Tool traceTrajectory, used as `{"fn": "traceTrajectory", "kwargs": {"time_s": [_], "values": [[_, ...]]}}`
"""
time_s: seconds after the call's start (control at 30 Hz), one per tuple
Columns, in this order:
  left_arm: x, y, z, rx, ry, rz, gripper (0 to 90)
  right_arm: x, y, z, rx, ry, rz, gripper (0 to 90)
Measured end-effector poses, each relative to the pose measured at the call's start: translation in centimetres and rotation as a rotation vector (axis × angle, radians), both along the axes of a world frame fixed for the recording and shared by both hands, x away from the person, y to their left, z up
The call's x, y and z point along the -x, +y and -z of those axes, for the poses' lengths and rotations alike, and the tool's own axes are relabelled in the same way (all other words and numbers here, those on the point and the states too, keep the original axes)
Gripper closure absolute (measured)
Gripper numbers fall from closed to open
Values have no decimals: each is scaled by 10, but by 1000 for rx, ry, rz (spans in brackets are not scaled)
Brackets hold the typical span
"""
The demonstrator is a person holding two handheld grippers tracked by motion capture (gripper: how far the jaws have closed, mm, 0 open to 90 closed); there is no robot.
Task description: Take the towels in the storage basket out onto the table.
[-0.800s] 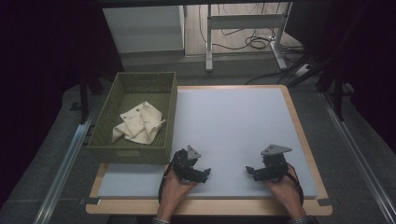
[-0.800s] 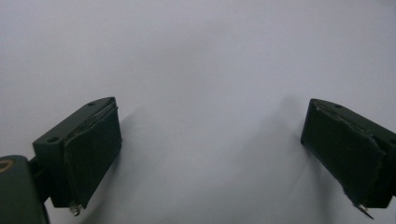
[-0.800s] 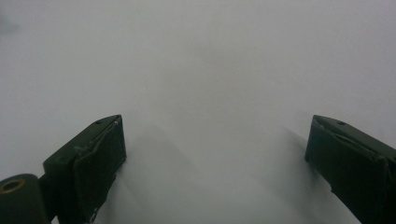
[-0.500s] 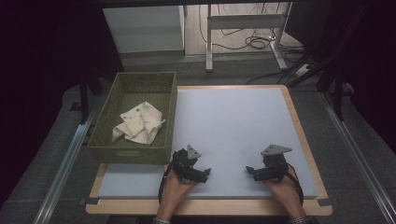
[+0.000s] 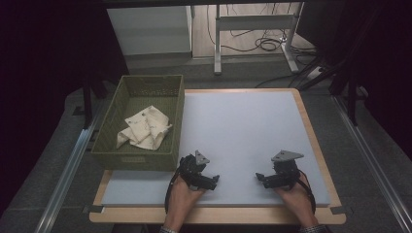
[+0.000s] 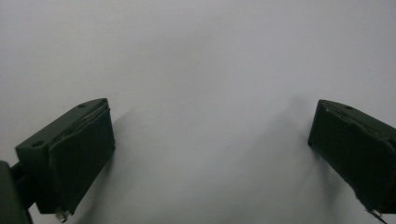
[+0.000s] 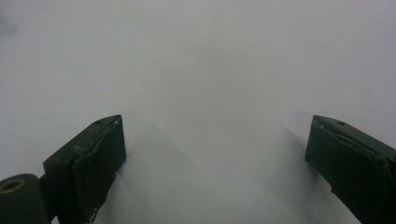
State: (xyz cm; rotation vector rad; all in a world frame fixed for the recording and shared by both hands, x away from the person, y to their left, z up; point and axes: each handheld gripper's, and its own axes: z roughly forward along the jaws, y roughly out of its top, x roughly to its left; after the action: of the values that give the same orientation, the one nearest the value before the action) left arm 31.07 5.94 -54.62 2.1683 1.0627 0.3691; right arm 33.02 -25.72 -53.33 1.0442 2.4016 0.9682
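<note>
**Tongs parked, cloth waiting in basket**

Crumpled cloth [image 5: 144,130] lies in green basket [image 5: 108,141] at desk's [image 5: 243,126] left edge. Left tongs [image 5: 212,180] and right tongs [image 5: 261,179] rest near front edge, both spread, nothing btwn jaws. Prob. start step; next: left tongs reach into basket, pinch cloth.

Both grippers idle, low and near us.
We hold left gripper [image 5: 215,180] and right gripper [image 5: 258,177] with jaws wide apart, tips facing each other.

Black tongs [image 5: 214,180], green basket [image 5: 141,158], cream cloth [image 5: 145,128]
</note>
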Motion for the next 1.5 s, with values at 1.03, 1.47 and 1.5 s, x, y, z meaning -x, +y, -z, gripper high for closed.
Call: {"fn": "traceTrajectory", "kwargs": {"time_s": [1.03, 1.47, 1.5], "values": [[2, -8, -36, 25, 6, 92, 24, 0, 0, 0, -1, 0, 0, 51], [-3, -16, -59, 23, 24, 147, 24, 0, 0, 0, -1, 0, 0, 51], [-4, -16, -60, 26, 26, 152, 24, 0, 0, 0, -1, 0, -1, 51]]}}
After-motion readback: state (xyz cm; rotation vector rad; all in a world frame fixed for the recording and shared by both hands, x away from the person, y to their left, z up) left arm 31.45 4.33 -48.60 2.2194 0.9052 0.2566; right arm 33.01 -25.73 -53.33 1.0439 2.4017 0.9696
